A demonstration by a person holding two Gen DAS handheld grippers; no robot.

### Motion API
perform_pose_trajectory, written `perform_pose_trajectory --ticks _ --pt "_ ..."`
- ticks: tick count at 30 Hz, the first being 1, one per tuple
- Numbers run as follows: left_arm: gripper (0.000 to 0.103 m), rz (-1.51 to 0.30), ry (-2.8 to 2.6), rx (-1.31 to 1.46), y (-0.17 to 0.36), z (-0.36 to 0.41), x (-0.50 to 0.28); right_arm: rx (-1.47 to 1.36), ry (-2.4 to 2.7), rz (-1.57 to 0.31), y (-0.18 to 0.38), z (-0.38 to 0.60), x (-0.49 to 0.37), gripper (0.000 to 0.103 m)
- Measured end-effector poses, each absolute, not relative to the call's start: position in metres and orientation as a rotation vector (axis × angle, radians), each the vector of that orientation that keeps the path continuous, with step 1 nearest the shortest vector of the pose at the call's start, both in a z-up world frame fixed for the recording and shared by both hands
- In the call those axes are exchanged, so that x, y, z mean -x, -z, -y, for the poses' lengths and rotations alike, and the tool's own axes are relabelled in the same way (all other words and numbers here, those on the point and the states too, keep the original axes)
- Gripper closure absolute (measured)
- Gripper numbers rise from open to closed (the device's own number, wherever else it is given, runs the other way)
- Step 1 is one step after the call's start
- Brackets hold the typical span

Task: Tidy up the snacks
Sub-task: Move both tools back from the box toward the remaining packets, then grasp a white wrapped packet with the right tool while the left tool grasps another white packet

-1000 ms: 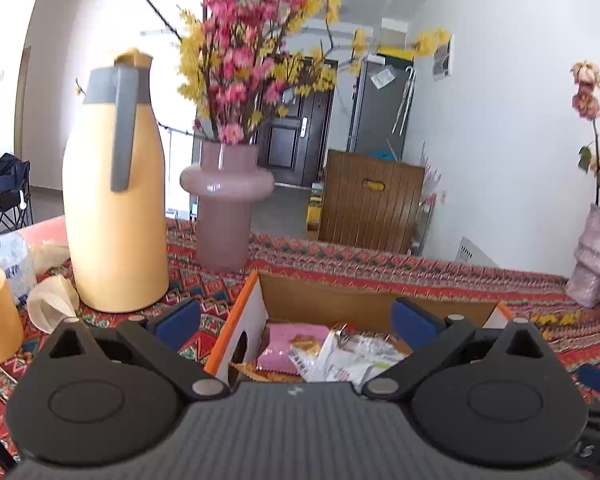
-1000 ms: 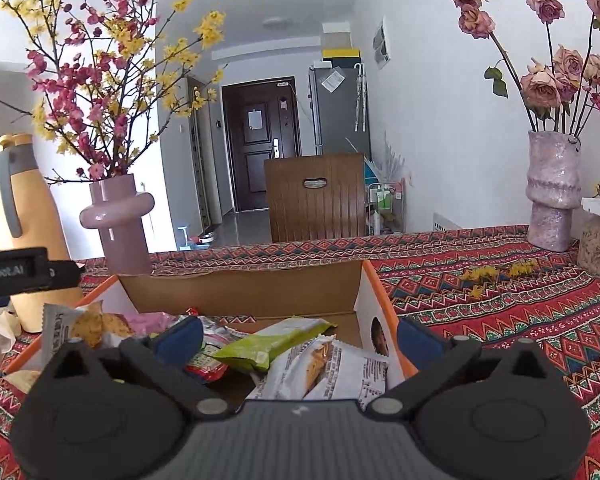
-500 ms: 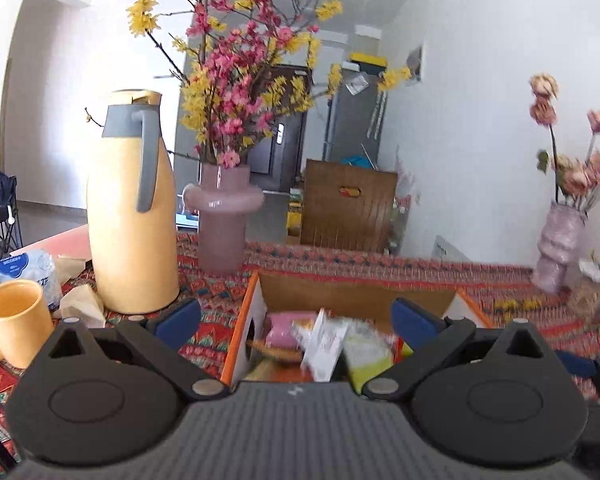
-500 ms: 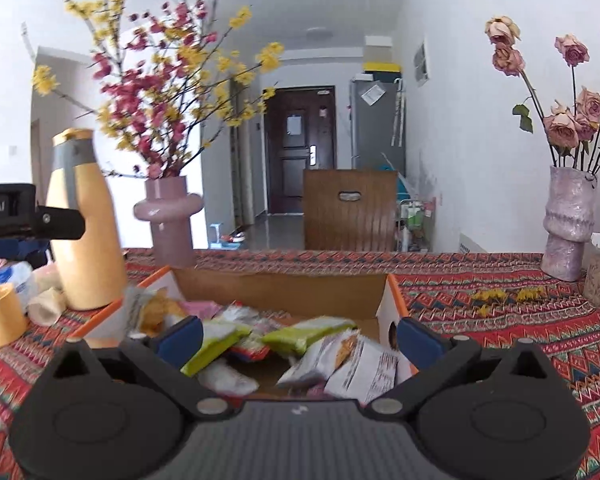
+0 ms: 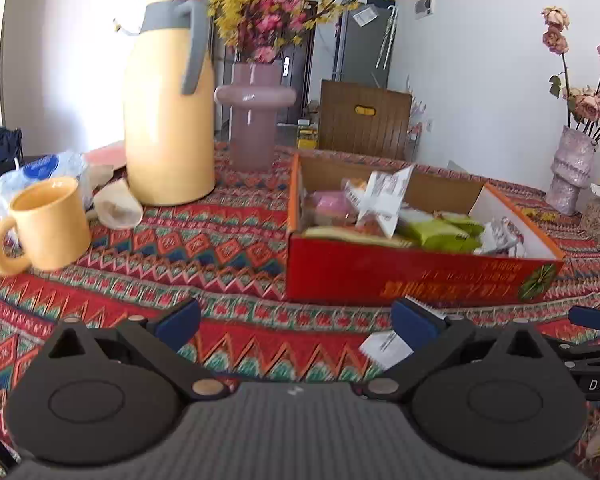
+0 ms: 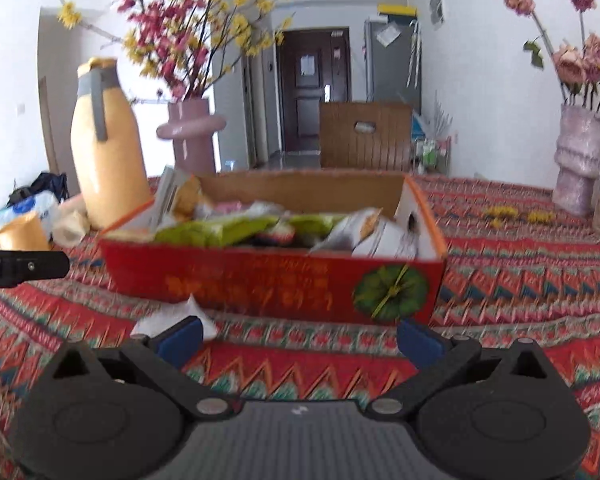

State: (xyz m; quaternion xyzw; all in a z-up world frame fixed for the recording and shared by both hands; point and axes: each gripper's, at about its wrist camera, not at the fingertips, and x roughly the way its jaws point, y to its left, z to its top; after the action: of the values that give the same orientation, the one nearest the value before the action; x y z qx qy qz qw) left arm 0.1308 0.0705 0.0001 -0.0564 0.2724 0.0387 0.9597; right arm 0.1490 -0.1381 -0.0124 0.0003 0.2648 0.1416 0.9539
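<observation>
A red cardboard box (image 5: 420,276) stands on the patterned tablecloth and holds several snack packets, green ones (image 5: 436,232) and a white one (image 5: 384,200) sticking up. It also shows in the right wrist view (image 6: 268,280) with green packets (image 6: 220,228) inside. A white packet (image 5: 384,344) lies on the cloth in front of the box, by my left gripper's right finger; in the right wrist view the white packet (image 6: 172,318) sits by the left finger. My left gripper (image 5: 296,324) is open and empty. My right gripper (image 6: 300,336) is open and empty.
A yellow thermos jug (image 5: 168,112), a yellow mug (image 5: 48,224), a pink vase with flowers (image 5: 254,120) and crumpled wrappers (image 5: 116,204) stand left of the box. A pale vase with roses (image 6: 578,160) stands at the far right. The other gripper's body (image 6: 20,268) shows at left.
Both grippers have pulled back and away from the box, from over its contents to in front of its red side. Both stay open and empty.
</observation>
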Motion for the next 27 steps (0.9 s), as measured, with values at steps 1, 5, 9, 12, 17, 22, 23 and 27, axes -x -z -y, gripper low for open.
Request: perform_pose_trajectory --ticks 1,5,9,12,17,22,23,27 --pt "0.0 -0.558 -0.081 0.116 0.002 -0.073 -0.128 0.005 -0.3 -0.545 0.014 0.134 -0.147 0.0" --pt "0.0 -0.57 -0.082 0.126 0.006 -0.081 -0.117 0.047 -0.366 -0.557 0.017 0.111 -0.139 0.0" --pt "0.0 -0.578 -0.089 0.141 0.006 -0.09 -0.103 0.066 -0.424 -0.573 0.018 0.092 -0.135 0.001" --pt "0.0 -0.61 -0.088 0.147 0.009 -0.094 -0.097 0.062 -0.467 -0.58 0.019 0.083 -0.133 0.004" --pt "0.0 -0.663 -0.04 0.134 0.016 -0.091 -0.097 0.069 -0.493 -0.623 0.029 0.073 -0.137 0.011" --pt "0.0 -0.684 -0.005 0.131 0.02 -0.085 -0.097 0.09 -0.492 -0.675 0.039 0.061 -0.153 0.025" --pt "0.0 -0.69 0.002 0.129 0.021 -0.085 -0.097 0.103 -0.484 -0.667 0.039 0.059 -0.153 0.032" --pt "0.0 -0.709 -0.001 0.128 0.026 -0.086 -0.092 0.106 -0.478 -0.663 0.036 0.058 -0.153 0.058"
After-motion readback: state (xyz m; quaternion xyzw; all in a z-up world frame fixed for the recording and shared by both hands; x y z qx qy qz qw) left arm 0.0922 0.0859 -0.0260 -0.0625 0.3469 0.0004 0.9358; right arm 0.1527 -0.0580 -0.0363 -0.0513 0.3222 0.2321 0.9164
